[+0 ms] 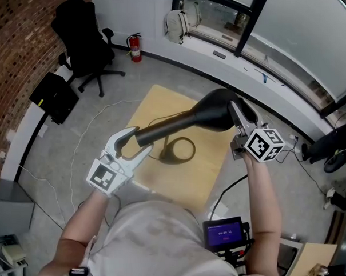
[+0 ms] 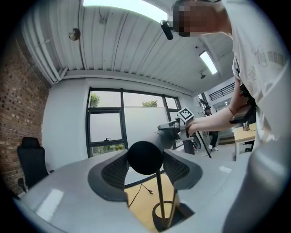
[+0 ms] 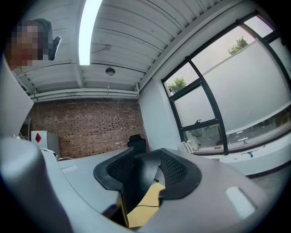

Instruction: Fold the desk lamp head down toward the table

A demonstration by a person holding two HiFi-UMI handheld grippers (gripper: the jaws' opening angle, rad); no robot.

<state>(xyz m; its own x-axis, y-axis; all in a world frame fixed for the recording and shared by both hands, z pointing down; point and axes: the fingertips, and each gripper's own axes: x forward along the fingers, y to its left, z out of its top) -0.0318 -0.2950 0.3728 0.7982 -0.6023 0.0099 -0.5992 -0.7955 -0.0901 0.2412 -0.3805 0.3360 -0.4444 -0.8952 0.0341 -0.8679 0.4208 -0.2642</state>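
Note:
A black desk lamp stands on a small wooden table [image 1: 160,106], its ring base [image 1: 176,150] near the middle. The lamp head [image 1: 217,110] is a long cone that lies nearly level above the table. My left gripper [image 1: 136,143] is shut on the cone's narrow round end [image 2: 145,157], which fills the space between both pads. Below that end the thin stand [image 2: 160,195] drops to the base. My right gripper [image 1: 239,110] is shut on the wide shade end, whose black rim [image 3: 143,177] sits between its pads. Both grippers point level.
The table is small, with bare floor on all sides. A black office chair [image 1: 86,44], a fire extinguisher [image 1: 135,47] and a backpack [image 1: 176,26] stand by the far wall. A black case [image 1: 54,97] lies at left, and a screen device [image 1: 224,234] sits near my right elbow.

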